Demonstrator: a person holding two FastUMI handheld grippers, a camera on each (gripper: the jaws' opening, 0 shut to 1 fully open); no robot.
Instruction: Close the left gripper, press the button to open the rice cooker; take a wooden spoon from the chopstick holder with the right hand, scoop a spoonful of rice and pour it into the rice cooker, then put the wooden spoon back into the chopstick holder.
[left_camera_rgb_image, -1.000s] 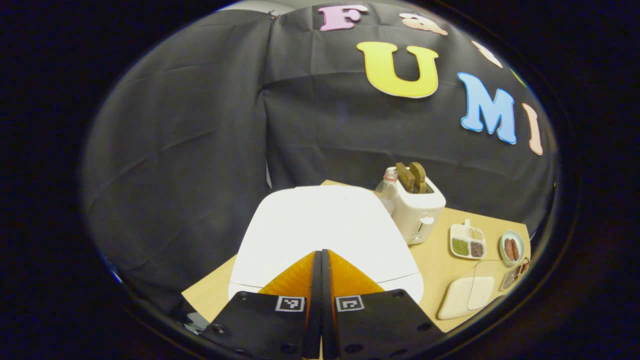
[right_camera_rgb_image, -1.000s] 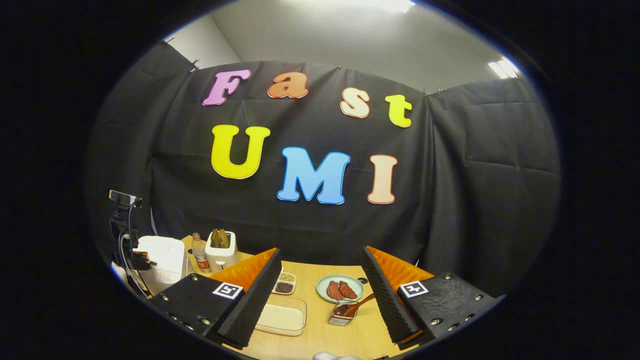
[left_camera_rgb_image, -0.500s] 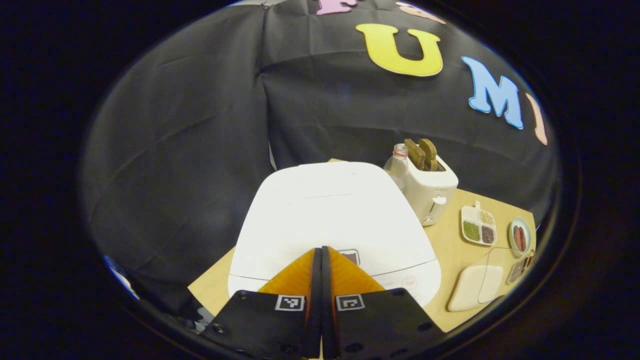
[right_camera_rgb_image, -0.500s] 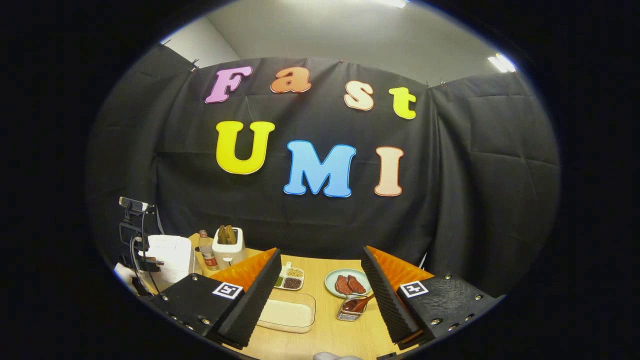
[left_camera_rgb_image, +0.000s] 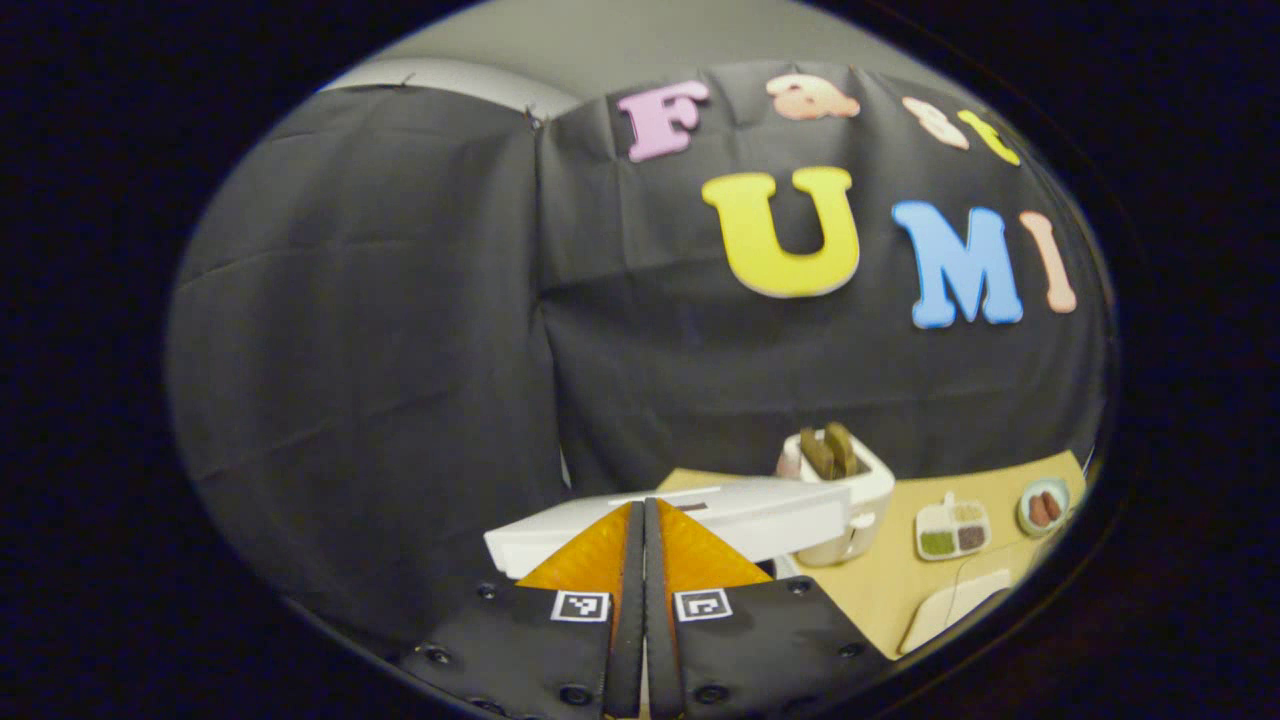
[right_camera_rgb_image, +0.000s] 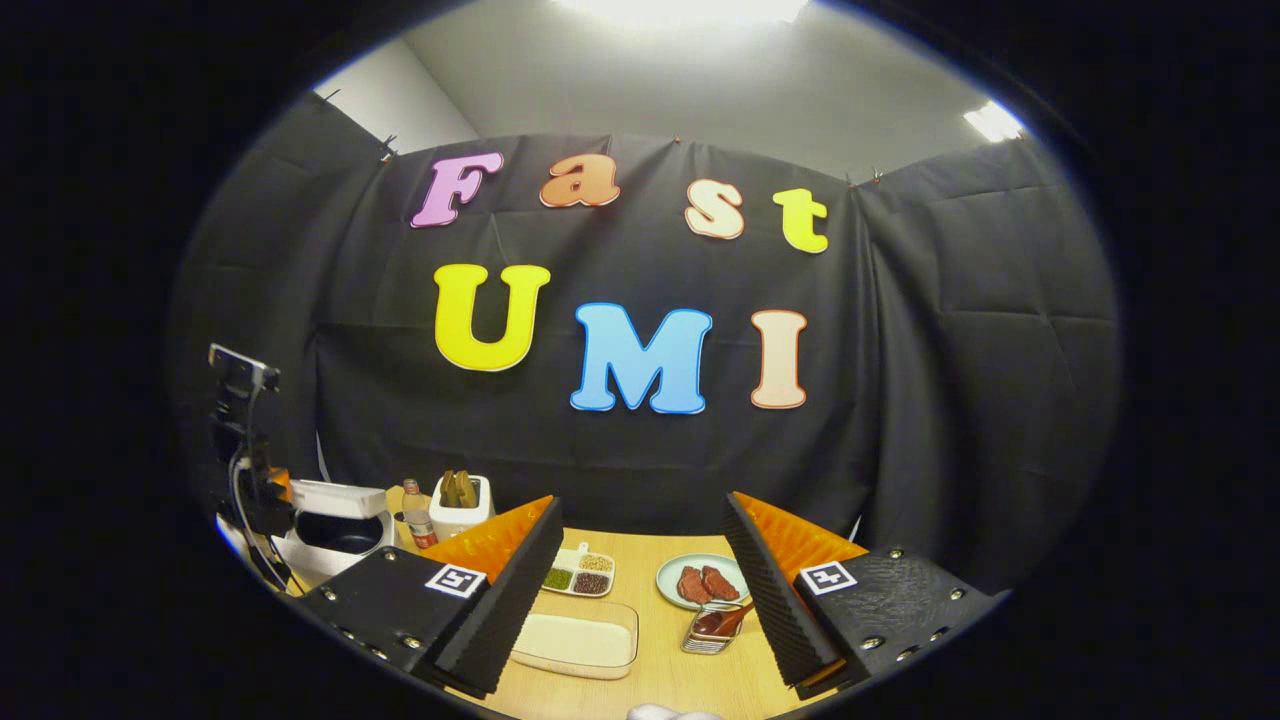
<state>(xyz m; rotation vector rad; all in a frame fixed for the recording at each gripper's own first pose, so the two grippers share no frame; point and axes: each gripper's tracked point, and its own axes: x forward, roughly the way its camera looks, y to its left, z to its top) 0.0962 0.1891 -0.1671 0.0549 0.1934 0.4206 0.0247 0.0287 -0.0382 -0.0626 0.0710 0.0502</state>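
My left gripper (left_camera_rgb_image: 643, 520) is pressed closed at bottom centre, its tips before the rice cooker (left_camera_rgb_image: 700, 520), whose lid stands raised. My right gripper (right_camera_rgb_image: 640, 560) gapes empty; the wooden spoon (right_camera_rgb_image: 722, 620) sits in the chopstick holder (right_camera_rgb_image: 706, 638) between its fingers, low in frame.

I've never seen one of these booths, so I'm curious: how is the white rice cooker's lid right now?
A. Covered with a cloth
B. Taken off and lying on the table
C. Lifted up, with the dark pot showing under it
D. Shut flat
C: in the right gripper view the rice cooker has its lid raised above a dark opening, and the left gripper view shows the lid's edge lifted ahead of the shut left gripper.
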